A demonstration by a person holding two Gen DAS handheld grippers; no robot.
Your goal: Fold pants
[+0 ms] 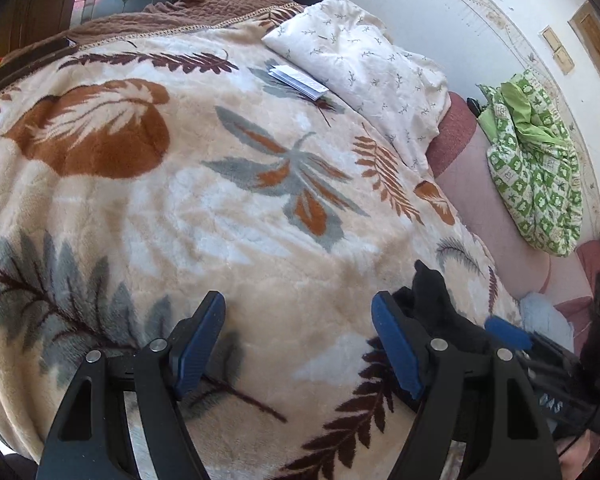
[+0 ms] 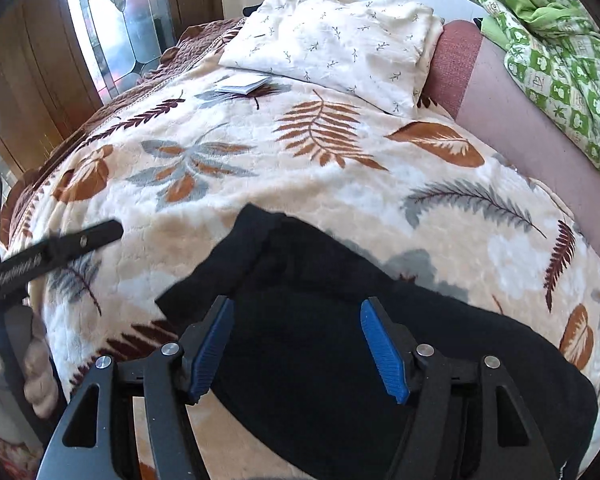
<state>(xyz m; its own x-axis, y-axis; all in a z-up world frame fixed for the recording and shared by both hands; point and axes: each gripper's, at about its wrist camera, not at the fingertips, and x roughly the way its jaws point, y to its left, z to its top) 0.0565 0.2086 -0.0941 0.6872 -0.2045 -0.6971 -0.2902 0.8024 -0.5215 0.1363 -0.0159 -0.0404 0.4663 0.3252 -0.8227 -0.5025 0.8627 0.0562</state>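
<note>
Black pants (image 2: 340, 320) lie in a folded heap on the leaf-patterned blanket (image 2: 260, 184) in the right wrist view. My right gripper (image 2: 298, 344) is open, its blue pads either side of the pants, just above them. In the left wrist view my left gripper (image 1: 300, 344) is open and empty over bare blanket (image 1: 220, 200). A bit of the black pants (image 1: 432, 296) shows behind its right finger, with the right gripper's blue pad (image 1: 508, 332) beside it. The left gripper's black finger (image 2: 60, 248) shows at the left of the right wrist view.
A white pillow (image 1: 364, 64) lies at the far end of the bed, with a small white folded paper (image 1: 300, 80) in front of it. A green patterned cloth (image 1: 536, 168) lies on a pink surface (image 1: 480, 184) to the right. A stained-glass door (image 2: 120, 20) stands far left.
</note>
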